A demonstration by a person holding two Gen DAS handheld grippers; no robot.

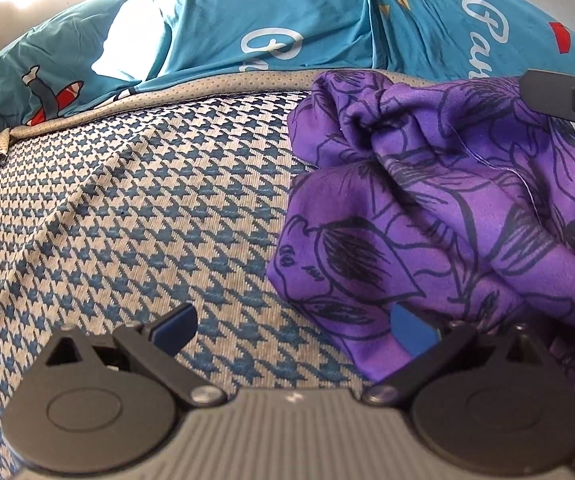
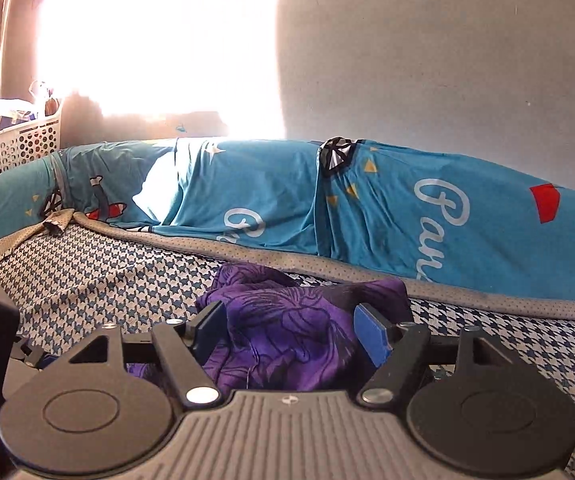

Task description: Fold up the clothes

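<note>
Purple floral garment (image 1: 427, 208) lies bunched on the houndstooth bed cover (image 1: 127, 208). My right gripper (image 2: 291, 336) straddles it, jaws spread, cloth between them ungripped. My left gripper (image 1: 299, 328), also spread, has it only at its right finger. Right is nearer.

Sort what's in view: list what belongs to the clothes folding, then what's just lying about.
Belongs to the job:
- purple floral garment, crumpled on the houndstooth bed cover
- left gripper, fingers open beside it
- right gripper, fingers open around a bunch of it

Just lying about:
- teal printed sheet
- white perforated basket
</note>
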